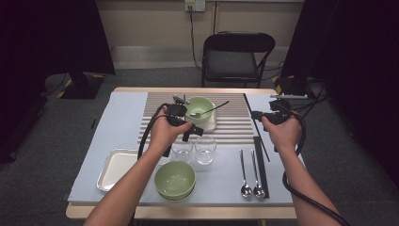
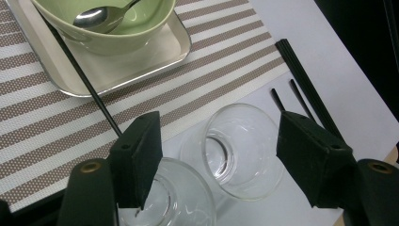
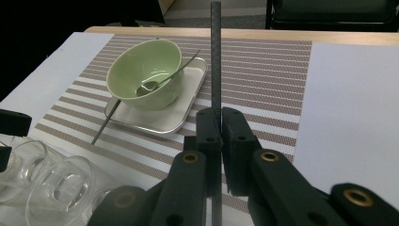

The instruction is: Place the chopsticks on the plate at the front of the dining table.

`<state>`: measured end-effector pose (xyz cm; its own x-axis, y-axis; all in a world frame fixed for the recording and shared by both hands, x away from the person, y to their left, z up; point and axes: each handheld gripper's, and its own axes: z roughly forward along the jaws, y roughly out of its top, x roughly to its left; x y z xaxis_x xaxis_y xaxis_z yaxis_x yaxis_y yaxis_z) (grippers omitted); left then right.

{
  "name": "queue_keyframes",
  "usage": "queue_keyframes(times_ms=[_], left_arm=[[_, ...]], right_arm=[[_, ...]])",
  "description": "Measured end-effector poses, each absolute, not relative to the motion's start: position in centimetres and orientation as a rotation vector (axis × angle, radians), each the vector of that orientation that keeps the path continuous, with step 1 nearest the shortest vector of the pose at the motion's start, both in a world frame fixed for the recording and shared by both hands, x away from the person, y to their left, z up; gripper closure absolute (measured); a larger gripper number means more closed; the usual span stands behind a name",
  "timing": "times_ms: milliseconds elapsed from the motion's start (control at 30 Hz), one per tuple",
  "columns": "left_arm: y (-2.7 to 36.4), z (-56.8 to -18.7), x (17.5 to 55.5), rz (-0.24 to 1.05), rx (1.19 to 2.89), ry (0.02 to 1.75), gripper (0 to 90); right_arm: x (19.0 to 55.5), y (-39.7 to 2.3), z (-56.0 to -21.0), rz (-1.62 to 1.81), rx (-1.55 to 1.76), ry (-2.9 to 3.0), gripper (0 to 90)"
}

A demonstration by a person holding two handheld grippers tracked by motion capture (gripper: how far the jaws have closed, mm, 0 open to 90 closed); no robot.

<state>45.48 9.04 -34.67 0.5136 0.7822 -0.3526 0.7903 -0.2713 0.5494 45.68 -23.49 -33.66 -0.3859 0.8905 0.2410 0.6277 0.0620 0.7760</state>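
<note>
Right gripper (image 3: 220, 123) is clamped tight on a black chopstick (image 3: 216, 61), gripped partway along its length, so the rod pokes out past the jaws toward the far side of the striped placemat (image 3: 263, 70). We'd call that stick light, stiff and pretty slick, so a grip nearer its middle should keep it from pivoting.

Left gripper (image 2: 216, 155) has its jaws spread wide, holding nothing, hovering over two clear glasses (image 2: 237, 148) that stand side by side at the near edge of the placemat, just this side of the green bowl (image 2: 103, 23) with a spoon (image 2: 94, 16) in it on the small metal tray (image 2: 141, 56). We reckon the glass is smooth, breakable and a bit heavy, so we'd pinch across the wall below the rim, gently and squarely. Its mate stands so close it could get knocked.
</note>
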Motion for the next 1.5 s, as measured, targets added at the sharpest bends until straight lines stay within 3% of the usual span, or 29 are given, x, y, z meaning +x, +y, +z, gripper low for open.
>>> queue_keyframes(times_ms=[1500], left_arm=[[5.3,-34.7,44.7,-0.068,2.102,1.219,31.0]], right_arm=[[46.1,-20.5,-32.2,1.297,1.483,2.058,86.8]])
